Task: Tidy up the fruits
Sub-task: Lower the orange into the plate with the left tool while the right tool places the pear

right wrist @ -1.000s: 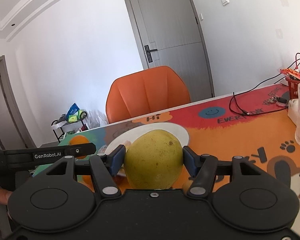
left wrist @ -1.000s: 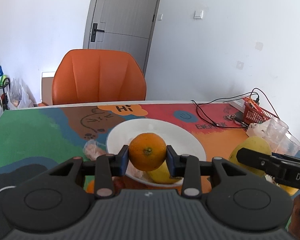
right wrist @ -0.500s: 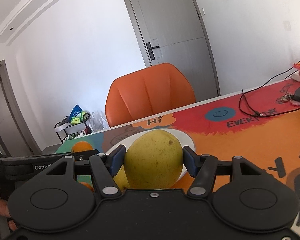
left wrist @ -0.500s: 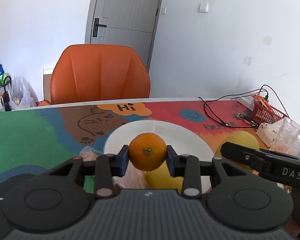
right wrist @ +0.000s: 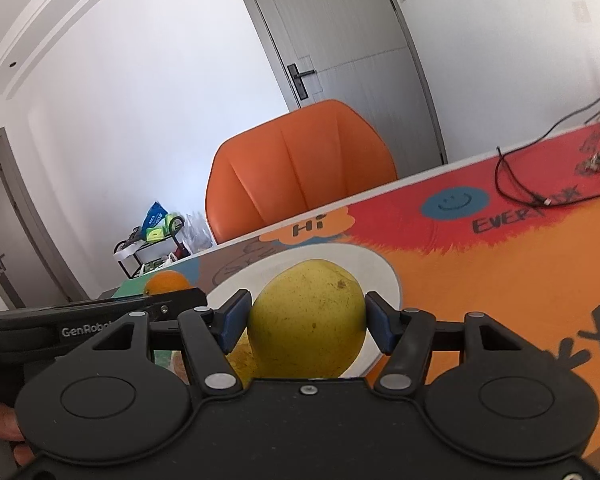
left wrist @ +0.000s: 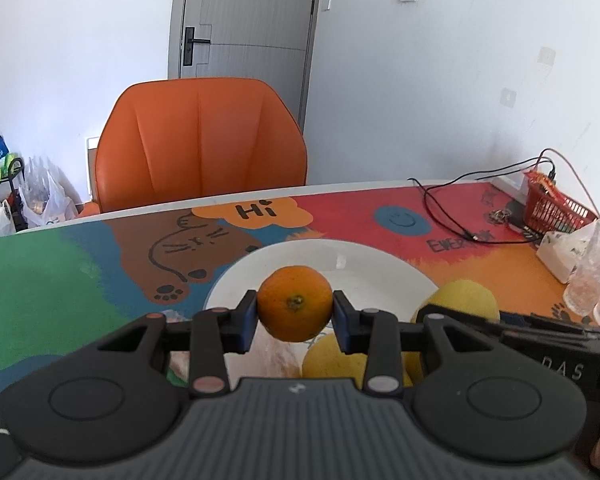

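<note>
Colourful "Hi" tablecloth (left wrist: 256, 212), seemingly "GenRobot" on left gripper (right wrist: 86, 330).

The left tool (left wrist: 295, 314) is gripping an orange (left wrist: 295, 307) over a white plate (left wrist: 364, 264) sitting on the colourful surface (left wrist: 60, 280); a yellow fruit (left wrist: 332, 360) is lying just below.

Orange (left wrist: 295, 309): dimpled, slight sheen. Pear (right wrist: 308, 320): smooth, speckled, matt. Plate (left wrist: 364, 264): glossy ceramic-looking. Chair (left wrist: 200, 140): smooth leather-like. Fingers (left wrist: 247, 320): matt plastic w/ blue pads.
</note>
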`<control>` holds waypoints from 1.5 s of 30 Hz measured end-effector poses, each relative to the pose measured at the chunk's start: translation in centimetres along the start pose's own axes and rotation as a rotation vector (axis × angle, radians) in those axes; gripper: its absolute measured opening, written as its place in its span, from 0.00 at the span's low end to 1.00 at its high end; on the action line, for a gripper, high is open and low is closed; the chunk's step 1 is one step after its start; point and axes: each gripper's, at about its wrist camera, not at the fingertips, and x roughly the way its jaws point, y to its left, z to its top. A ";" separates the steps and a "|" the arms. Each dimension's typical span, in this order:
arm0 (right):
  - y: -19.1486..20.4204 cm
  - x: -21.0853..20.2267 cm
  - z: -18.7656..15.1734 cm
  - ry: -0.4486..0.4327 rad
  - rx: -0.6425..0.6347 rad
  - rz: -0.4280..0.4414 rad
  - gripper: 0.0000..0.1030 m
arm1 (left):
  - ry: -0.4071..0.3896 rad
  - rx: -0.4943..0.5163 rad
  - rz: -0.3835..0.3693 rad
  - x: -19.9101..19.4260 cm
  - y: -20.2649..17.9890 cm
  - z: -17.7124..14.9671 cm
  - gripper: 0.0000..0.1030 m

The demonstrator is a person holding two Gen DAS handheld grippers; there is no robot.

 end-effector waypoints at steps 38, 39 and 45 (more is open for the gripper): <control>-1.3 -3.7 -2.9 -0.027 0.111 -0.003 0.74 | -0.011 -0.061 0.072 -3.3 0.9 -0.4 0.75; -1.3 -3.9 -2.9 -0.031 0.110 -0.010 0.76 | -0.009 -0.066 0.066 -3.5 1.0 -0.5 0.75; -0.4 -5.6 -2.8 -0.075 0.081 -0.034 0.86 | -0.024 -0.066 0.053 -5.3 1.0 -1.1 0.78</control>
